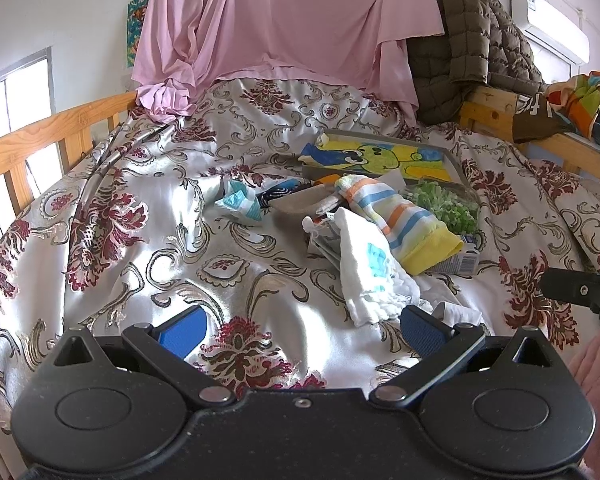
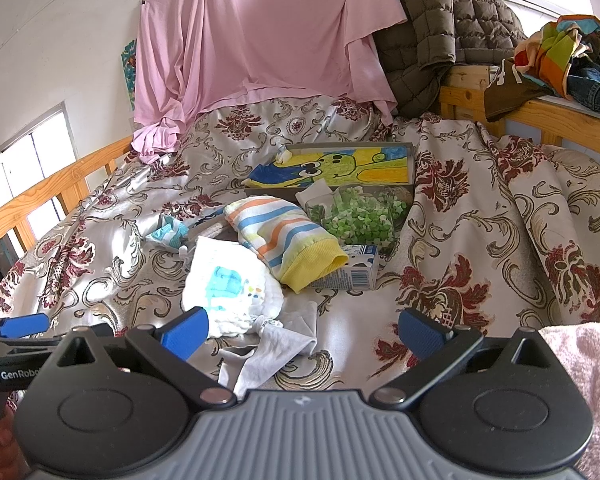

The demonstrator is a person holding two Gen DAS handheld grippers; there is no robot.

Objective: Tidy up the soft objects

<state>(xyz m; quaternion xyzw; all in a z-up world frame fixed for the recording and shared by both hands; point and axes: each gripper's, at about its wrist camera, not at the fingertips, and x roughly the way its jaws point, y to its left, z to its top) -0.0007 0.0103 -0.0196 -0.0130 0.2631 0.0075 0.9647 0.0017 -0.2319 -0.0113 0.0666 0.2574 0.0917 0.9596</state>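
A heap of soft things lies mid-bed on the floral cover: a white cloth with a blue print (image 1: pixel 374 270) (image 2: pixel 232 284), a striped sock with a yellow cuff (image 1: pixel 404 216) (image 2: pixel 288 236), a pale grey cloth (image 2: pixel 276 346) and a crumpled teal-and-white piece (image 1: pixel 240 200) (image 2: pixel 168 232). My left gripper (image 1: pixel 302 330) hovers open just short of the white cloth, nothing between its blue pads. My right gripper (image 2: pixel 304 330) is open too, low over the grey cloth, its left pad beside the white cloth. The left gripper's blue tip (image 2: pixel 24 325) shows at the right view's left edge.
A tray with a cartoon drawing (image 1: pixel 384 158) (image 2: pixel 336 164), a clear tub of green bits (image 2: pixel 354 216) and a small carton (image 2: pixel 348 276) sit behind the heap. Wooden rails (image 1: pixel 32 136) (image 2: pixel 548 116) border the bed. Pink sheet (image 1: pixel 284 28), quilted jacket (image 1: pixel 472 40), pink towel (image 2: pixel 584 380).
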